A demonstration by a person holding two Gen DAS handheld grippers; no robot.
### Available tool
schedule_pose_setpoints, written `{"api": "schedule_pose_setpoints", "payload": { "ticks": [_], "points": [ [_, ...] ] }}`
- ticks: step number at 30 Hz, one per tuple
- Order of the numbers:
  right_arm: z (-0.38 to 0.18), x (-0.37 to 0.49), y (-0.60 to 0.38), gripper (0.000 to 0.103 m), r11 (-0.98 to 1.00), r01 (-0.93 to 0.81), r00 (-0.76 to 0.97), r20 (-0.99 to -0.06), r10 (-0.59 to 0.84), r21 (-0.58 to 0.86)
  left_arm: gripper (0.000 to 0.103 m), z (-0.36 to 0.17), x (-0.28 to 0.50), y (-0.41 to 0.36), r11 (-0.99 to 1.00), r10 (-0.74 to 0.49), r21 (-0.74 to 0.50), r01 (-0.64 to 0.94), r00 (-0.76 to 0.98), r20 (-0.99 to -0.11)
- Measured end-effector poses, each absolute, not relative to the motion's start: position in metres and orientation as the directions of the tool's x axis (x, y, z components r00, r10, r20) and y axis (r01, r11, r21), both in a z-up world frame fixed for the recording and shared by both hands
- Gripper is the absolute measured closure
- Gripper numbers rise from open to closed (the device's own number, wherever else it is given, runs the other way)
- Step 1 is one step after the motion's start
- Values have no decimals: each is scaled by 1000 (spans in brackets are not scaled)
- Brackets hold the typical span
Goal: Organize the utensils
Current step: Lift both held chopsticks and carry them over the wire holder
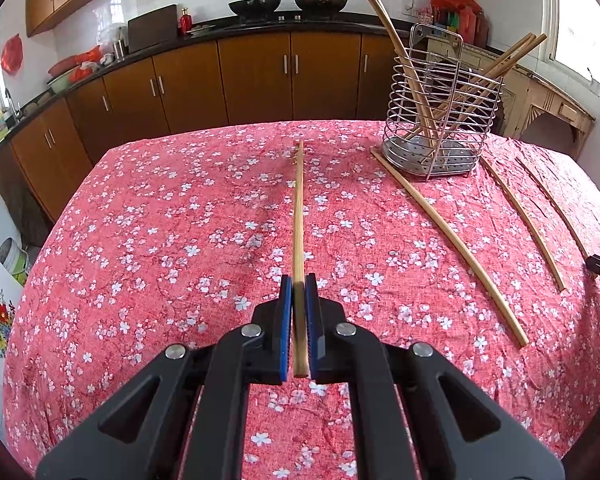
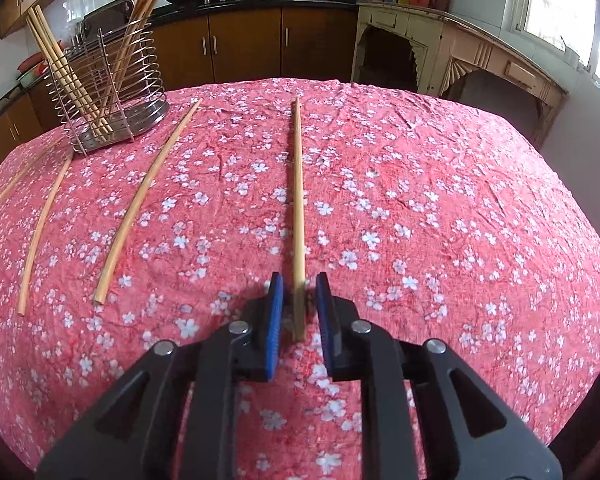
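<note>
Jaws of the left gripper (image 1: 299, 282) are clenched on a chopstick (image 1: 298, 216) pointing ahead. Right gripper (image 2: 299, 280) jaws are parted around another chopstick (image 2: 298, 200), untouched; whether it rests on the counter (image 2: 440, 200) cannot be told.

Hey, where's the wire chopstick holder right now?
The wire chopstick holder stands on the red floral tablecloth at the table's far edge: upper right in the left wrist view, upper left in the right wrist view, loose chopsticks lying beside it.

Long pale wooden chopsticks (image 1: 454, 240) lie flat and scattered just beside the upright wire utensil holder (image 1: 440, 120), several more leaning tilted inside it.
</note>
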State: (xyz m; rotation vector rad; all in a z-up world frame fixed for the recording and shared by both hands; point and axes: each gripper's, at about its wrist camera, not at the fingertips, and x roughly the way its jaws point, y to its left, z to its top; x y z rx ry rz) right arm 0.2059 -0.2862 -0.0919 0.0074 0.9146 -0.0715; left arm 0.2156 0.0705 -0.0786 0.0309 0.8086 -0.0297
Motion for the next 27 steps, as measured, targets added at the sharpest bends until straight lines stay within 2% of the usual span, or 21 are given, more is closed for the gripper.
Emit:
{"api": "schedule_pose_setpoints", "payload": {
  "ticks": [2, 8, 17, 27],
  "points": [
    [-91, 201, -287, 96, 998, 66, 605, -794, -51, -14, 96, -77, 214, 70, 999, -18, 14, 40, 694, -720],
    [-69, 182, -291, 96, 997, 72, 652, -757, -42, 7, 96, -64, 205, 73, 999, -29, 1, 40, 720, -693],
    [10, 164, -290, 96, 998, 65, 821, -569, -50, 7, 96, -14, 189, 80, 999, -42, -33, 29, 825, -564],
    [72, 183, -297, 96, 996, 80, 910, -410, -53, 50, 96, 29, 196, 84, 997, -27, -76, -10, 888, -459]
  ]
}}
